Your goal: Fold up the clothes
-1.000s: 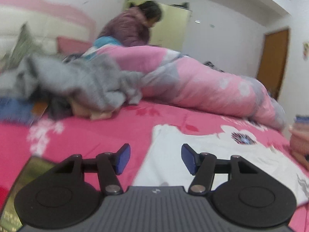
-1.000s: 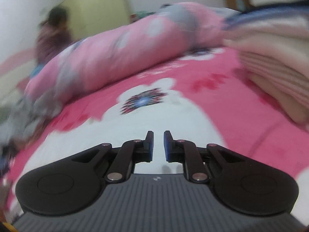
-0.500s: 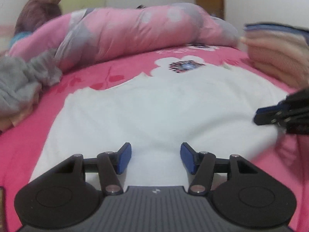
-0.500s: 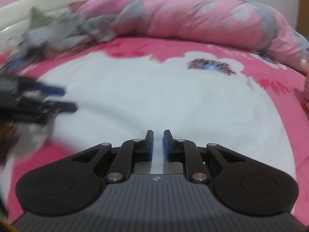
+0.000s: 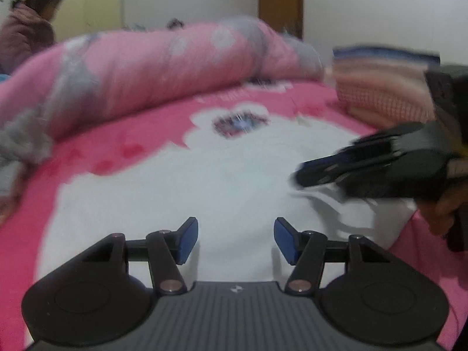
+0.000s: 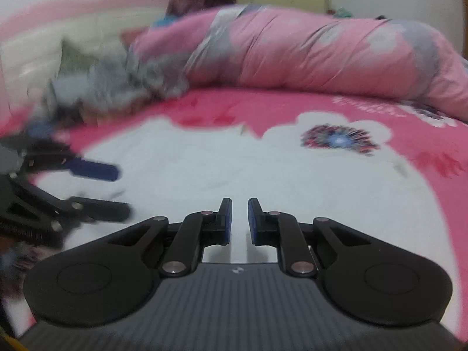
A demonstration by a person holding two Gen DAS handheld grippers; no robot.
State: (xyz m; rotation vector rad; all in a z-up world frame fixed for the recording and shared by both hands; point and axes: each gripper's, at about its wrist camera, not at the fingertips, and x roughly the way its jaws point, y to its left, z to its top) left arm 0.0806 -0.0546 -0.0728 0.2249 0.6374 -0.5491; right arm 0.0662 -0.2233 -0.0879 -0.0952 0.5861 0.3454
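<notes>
So both grippers are low over the bed (image 5: 122, 152), pointing roughly toward the rolled-up pink duvet (image 5: 163, 70) at the far side. Left gripper (image 5: 235, 238) is held level, blue pads (image 5: 187, 238) wide apart w/ nothing between them. Right gripper (image 6: 239, 219) is also level, its pads nearly together, just a thin slit left, and as far as I can tell nothing's pinched in there.

White garment (image 5: 181, 193) is spread flat on the pink floral bedsheet, right under and ahead of both grippers. From the left wrist cam it fills the space straight in front of the pads and runs off to both sides; its far edge ends short of the duvet. From the right wrist cam it's the same deal, white cloth (image 6: 234, 169) directly beneath the fingertips and stretching fwd.

In the left cam the right gripper (image 5: 316, 172) comes in from the right side, blurry, tips just above the cloth near its right part, w/ a hand (image 5: 444, 213) behind it. In the right cam the left gripper (image 6: 99, 181) shows on the left, fingers spread, over the garment's left edge.

Other stuff: grey crumpled clothes pile (image 6: 117, 87) ahead-left of the right gripper, a stack of folded clothes (image 5: 383, 87) ahead-right of the left gripper, and a person in a purple-ish jacket (image 5: 26, 29) beyond the duvet. Lots of motion blur tbh.
</notes>
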